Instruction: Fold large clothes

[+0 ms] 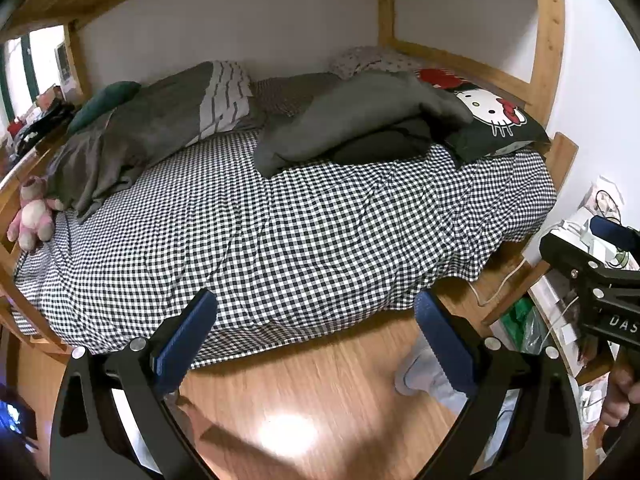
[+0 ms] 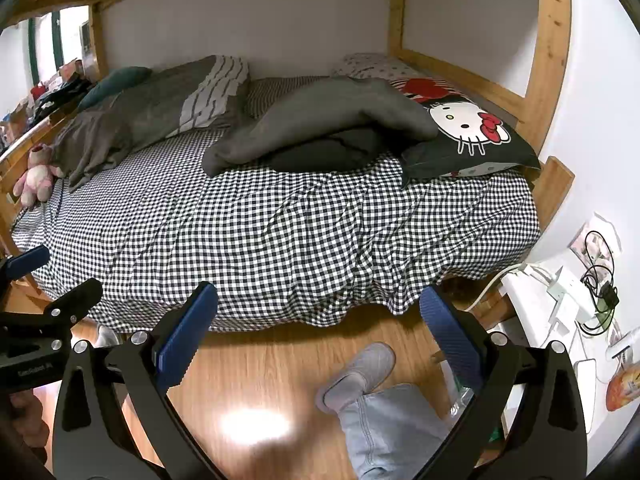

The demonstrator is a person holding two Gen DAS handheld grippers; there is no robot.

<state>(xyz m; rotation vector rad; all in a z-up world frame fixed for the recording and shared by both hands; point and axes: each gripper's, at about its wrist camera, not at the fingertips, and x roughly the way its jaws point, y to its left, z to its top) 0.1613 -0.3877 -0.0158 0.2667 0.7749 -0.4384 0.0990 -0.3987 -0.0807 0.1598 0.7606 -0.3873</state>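
Both grippers hang in the air above the wooden floor, in front of the bed, and neither touches anything. The left gripper has its 2 blue-padded fingers spread wide apart, with nothing between them. The right gripper is spread in the same way and is also empty.

The grey garment lies bunched in a heap on the checkered sheet, toward the back of the bed and well apart from both tools. Under its front edge a darker cloth shows; I cannot tell if it is part of the same garment. One end of the heap rests on a black pillow with a cartoon cat at the right end of the bed.

At the left end lie a crumpled grey blanket and a pink plush toy. The person's foot in a grey slipper stands on the floor below the right gripper. At the far right a white table carries chargers and cables.
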